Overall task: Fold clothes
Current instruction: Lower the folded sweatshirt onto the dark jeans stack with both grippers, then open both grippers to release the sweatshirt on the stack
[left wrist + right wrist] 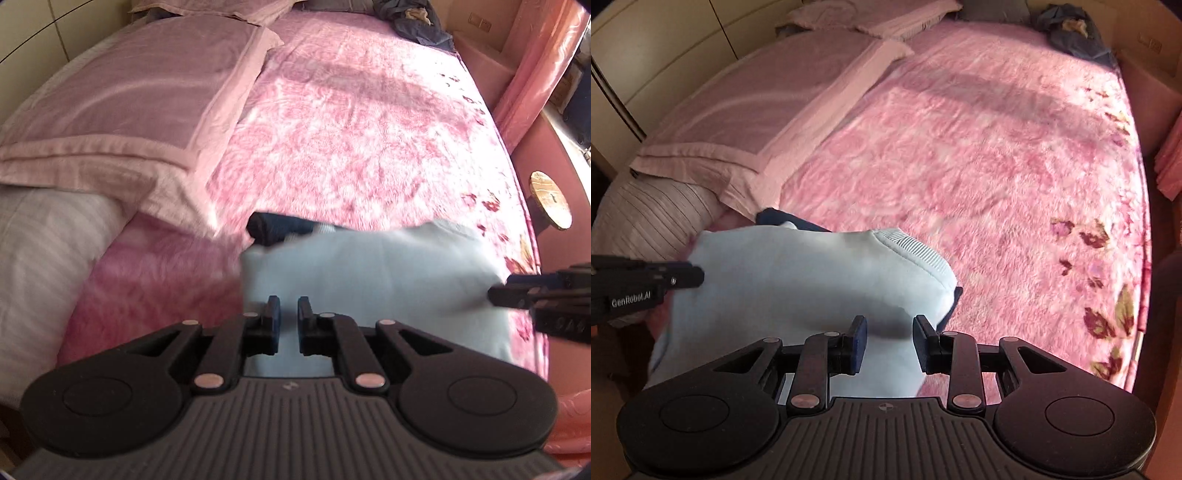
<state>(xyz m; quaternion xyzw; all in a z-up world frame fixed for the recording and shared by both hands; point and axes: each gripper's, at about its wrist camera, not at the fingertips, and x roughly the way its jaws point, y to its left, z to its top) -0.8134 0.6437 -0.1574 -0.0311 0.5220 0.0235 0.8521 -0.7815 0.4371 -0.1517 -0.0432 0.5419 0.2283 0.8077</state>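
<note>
Left claw [288, 314] first: two black fingers with dark blue pads [274, 310], narrowly parted and pointing steeply down, with the pale blue garment [369, 266] behind the gap — whether the pads pinch the cloth, I cannot tell. Right claw [890, 341] now, tilted down just as steeply, jaws wider apart, a hanging fold of that garment between them, and again the pinch itself is unclear. The garment is soft, smooth knit, bunched into a rounded mound, with a ribbed band [908, 245] along its far edge and a dark navy piece [269, 229] peeking out just behind it. Beneath the garment spreads a fluffy pink blanket [351, 140] with dark red flowers at its right border. Left of the garment lie flat mauve pillows [122, 96] with woven borders. Far beyond it, a rumpled dark blue heap [1071, 33].
</note>
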